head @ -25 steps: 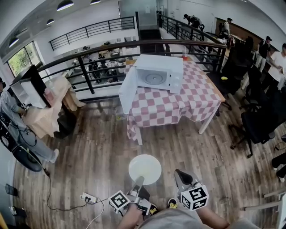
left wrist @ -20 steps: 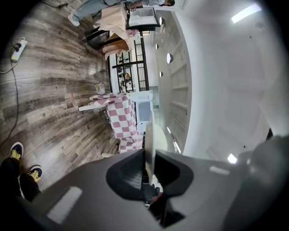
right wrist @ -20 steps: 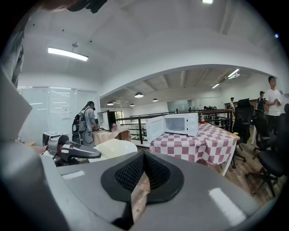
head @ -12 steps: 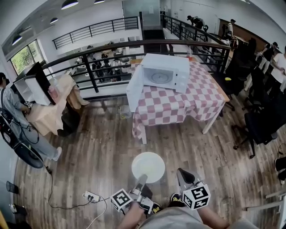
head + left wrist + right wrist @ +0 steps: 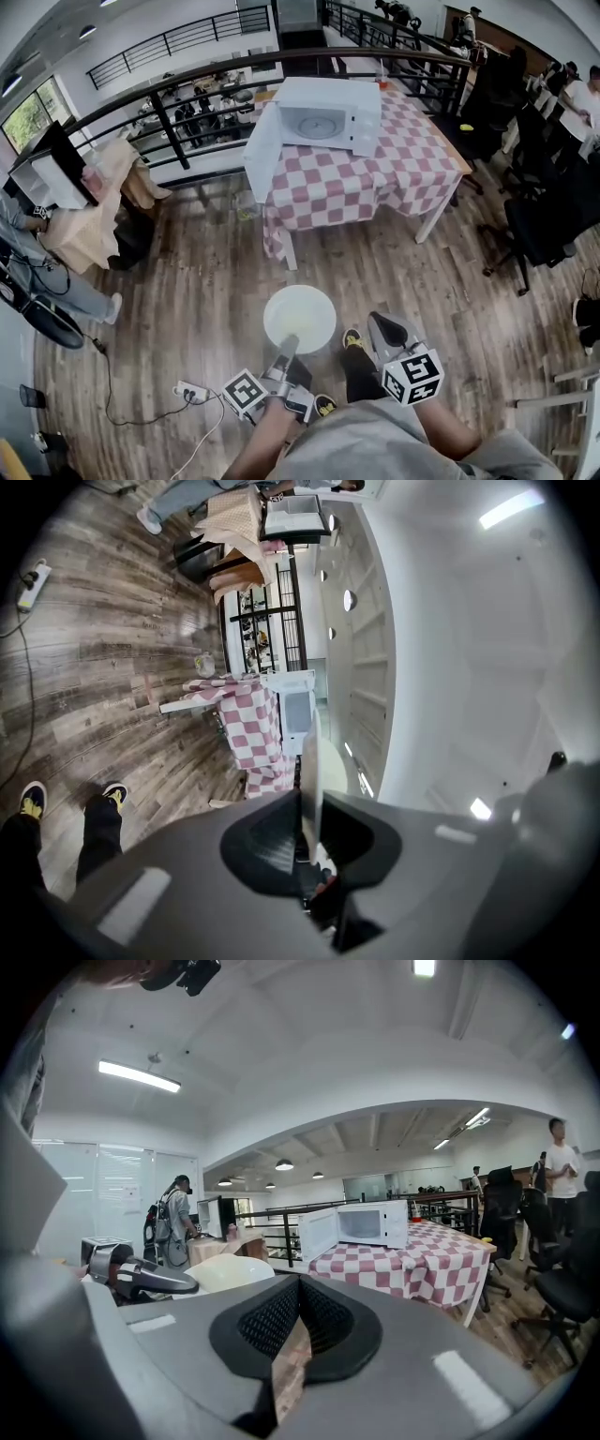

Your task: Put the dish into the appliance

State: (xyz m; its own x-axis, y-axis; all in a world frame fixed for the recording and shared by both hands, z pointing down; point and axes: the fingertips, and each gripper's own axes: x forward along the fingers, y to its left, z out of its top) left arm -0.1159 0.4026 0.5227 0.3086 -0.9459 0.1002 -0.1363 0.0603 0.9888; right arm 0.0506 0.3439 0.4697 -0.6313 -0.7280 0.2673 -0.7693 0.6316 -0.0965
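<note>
Dish stays clamped by its rim in the left gripper, still well short of the table's near edge and the open microwave. One shoe has stepped forward, so the approach is likely only starting. Right gripper: pads together, empty.

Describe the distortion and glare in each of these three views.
Head view: fisheye bows the railing into an arc; even light. Left gripper view: scene rolled sideways, black vignette corners, plate edge-on. Right gripper view: ceiling light blown out; microwave sharp.

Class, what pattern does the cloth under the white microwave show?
Pink-and-white checks cover the fabric tablecloth, clearest in the head view.
</note>
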